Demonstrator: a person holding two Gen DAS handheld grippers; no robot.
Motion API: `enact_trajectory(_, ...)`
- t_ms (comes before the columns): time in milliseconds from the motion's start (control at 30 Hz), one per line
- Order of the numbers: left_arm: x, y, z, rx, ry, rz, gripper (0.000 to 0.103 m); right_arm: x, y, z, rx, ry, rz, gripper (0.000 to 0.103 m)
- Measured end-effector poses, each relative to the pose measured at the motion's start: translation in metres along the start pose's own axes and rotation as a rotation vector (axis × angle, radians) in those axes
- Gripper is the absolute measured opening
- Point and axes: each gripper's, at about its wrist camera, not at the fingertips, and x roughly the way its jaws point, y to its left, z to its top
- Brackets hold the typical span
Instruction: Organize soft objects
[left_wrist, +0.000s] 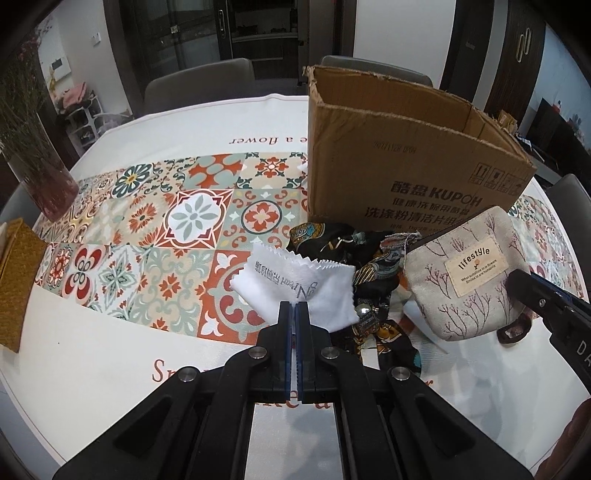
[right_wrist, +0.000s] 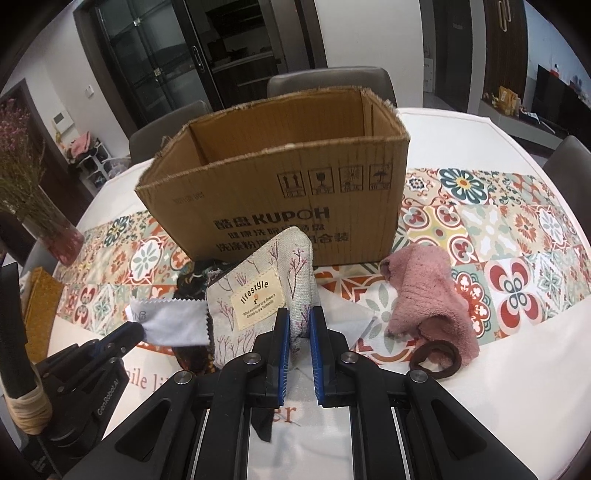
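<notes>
Both pickups appear made; the step in hand is the carry to the box. The left hand-held gripper (left_wrist: 294, 304) has its jaws fully closed on one corner of the white cloth (left_wrist: 295, 282), a pinked-edge piece with grey printing; the rest of the cloth fans out ahead of the jaws, seemingly clear of the desk (left_wrist: 110, 354), though its far edge is hard to judge. The right hand-held gripper (right_wrist: 298, 321) is clamped on the lower edge of the lifestyle pouch (right_wrist: 258, 291), a beige fabric zip purse that bulges upward between the blue pads (right_wrist: 281, 354). The cardboard box (right_wrist: 280, 192) stands upright and open-topped just behind both items, its near wall facing the cameras; its bottom is out of sight. Not yet collected on the desk: a dark patterned scarf (left_wrist: 369, 277) crumpled between cloth and pouch, a pink towel (right_wrist: 424, 291) to the right, and a brown hair tie (right_wrist: 437, 355) touching the towel's near edge. Judgement: the next move calls for raising each load above the box's torn rim, then forward over the opening before release. The limp cloth could catch on the near wall, so it wants extra height.
</notes>
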Motion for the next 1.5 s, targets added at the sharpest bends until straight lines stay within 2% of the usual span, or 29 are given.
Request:
enact_trajectory(733,-0.078,-0.012,0.022,0.022,-0.125,0.008,0.004,-0.069,0.001,0.019,-0.010,-0.133,0.036,0.012)
enact_trajectory(1167,-0.122,-0.023,0.054,0.045,-0.206,0.007,0.003,-0.103,0.002,0.047,-0.016,-0.200,0.054,0.012)
enact_trajectory(1500,-0.141,-0.034,0.085,0.068,-0.245,-0.016,0.003,-0.126,-0.002,0.074,-0.011,-0.254,0.045,0.012)
